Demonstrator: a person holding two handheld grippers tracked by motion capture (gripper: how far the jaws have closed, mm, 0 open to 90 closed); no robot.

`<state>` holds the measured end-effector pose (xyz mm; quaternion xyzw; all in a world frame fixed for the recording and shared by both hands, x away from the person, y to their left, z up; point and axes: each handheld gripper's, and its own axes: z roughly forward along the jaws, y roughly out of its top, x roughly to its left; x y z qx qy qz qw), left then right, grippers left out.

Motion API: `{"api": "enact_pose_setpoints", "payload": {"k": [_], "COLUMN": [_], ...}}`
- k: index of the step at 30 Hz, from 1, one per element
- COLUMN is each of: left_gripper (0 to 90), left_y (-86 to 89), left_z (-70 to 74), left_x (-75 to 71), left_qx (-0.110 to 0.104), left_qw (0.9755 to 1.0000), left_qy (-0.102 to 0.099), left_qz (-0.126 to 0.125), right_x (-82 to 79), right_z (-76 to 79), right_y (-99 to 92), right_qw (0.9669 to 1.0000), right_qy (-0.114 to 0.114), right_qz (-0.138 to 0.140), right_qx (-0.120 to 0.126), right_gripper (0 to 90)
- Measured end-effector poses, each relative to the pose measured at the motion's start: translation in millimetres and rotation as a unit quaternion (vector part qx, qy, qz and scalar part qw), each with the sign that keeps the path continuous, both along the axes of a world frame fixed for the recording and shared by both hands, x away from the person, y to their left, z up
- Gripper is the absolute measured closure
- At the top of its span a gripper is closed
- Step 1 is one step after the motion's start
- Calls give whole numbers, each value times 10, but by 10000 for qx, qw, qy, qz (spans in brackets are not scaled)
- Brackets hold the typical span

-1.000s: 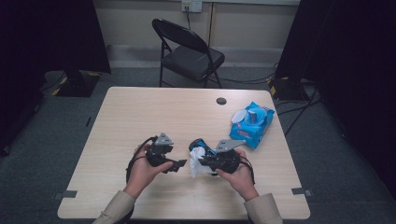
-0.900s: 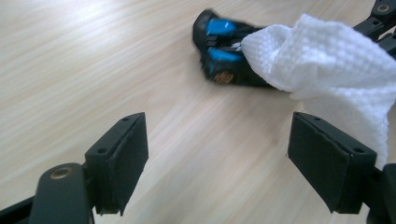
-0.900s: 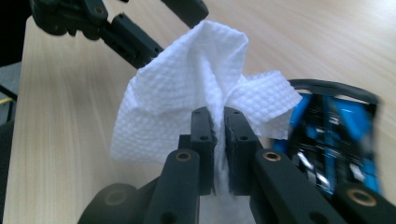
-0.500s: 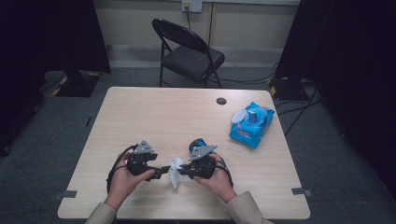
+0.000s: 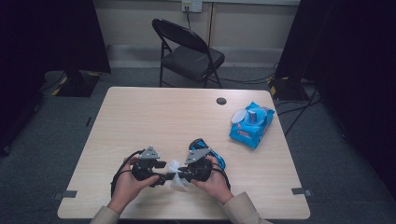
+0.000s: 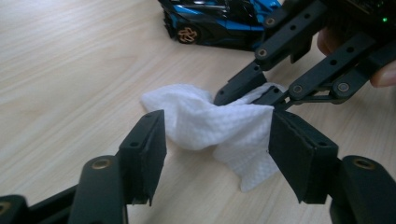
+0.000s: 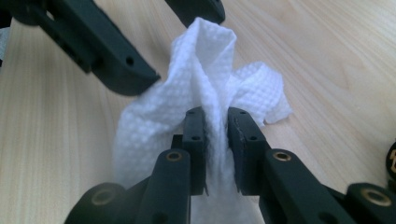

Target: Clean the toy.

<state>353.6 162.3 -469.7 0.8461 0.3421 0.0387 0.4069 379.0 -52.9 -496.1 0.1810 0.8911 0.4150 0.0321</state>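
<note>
A crumpled white wipe (image 5: 176, 176) hangs just above the table near its front edge, between my two grippers. My right gripper (image 7: 215, 123) is shut on a fold of the wipe (image 7: 205, 79), though its jaws have just been opening a little. My left gripper (image 6: 217, 135) faces it from the left, open. Its jaws have just been closing, and they stand on either side of the wipe (image 6: 210, 123) without pinching it. In the high view the left gripper (image 5: 168, 177) and right gripper (image 5: 181, 175) meet tip to tip.
A blue and black toy car (image 5: 219, 161) lies right behind my right hand, also seen as the car (image 6: 219, 18). A blue pack of wipes (image 5: 251, 123) sits at the table's right side. A folding chair (image 5: 187, 51) stands beyond the far edge.
Both hands came nearer the front edge and a bit left. The left gripper's jaws narrowed and now bracket the wipe that the right gripper holds.
</note>
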Motion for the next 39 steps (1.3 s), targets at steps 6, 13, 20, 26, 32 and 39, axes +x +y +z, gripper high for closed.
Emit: {"api": "enact_pose_setpoints", "payload": {"k": [6,13,20,26,32,39], "left_gripper": [496,668,694,697,694,691], "left_y": [-65,-37,-42,-53,-59,-45], "left_z": [-63,-138,-161,-178,-202,-214], "left_x": [53,127,129,130,135,131], "left_qx": [65,129,200,241,227,196], "left_qw": [9999,9998,9997,9996,9996,9996], "left_qy": [19,89,106,125,133,148], "left_qz": [-89,-89,-105,-115,-129,-129], "right_x": [-11,-65,47,284,447,599], "right_z": [-32,98,377,317,185,48], "right_y": [-23,-102,-415,-598,-498,-360], "right_qw": [10000,9999,9939,9842,9833,9817], "right_qy": [25,-101,-499,-618,-560,-432], "right_qz": [-24,69,-765,-1658,-1708,-1809], "right_qx": [-39,118,614,71,-283,-414], "right_gripper": [740,527,307,163,166,159]}}
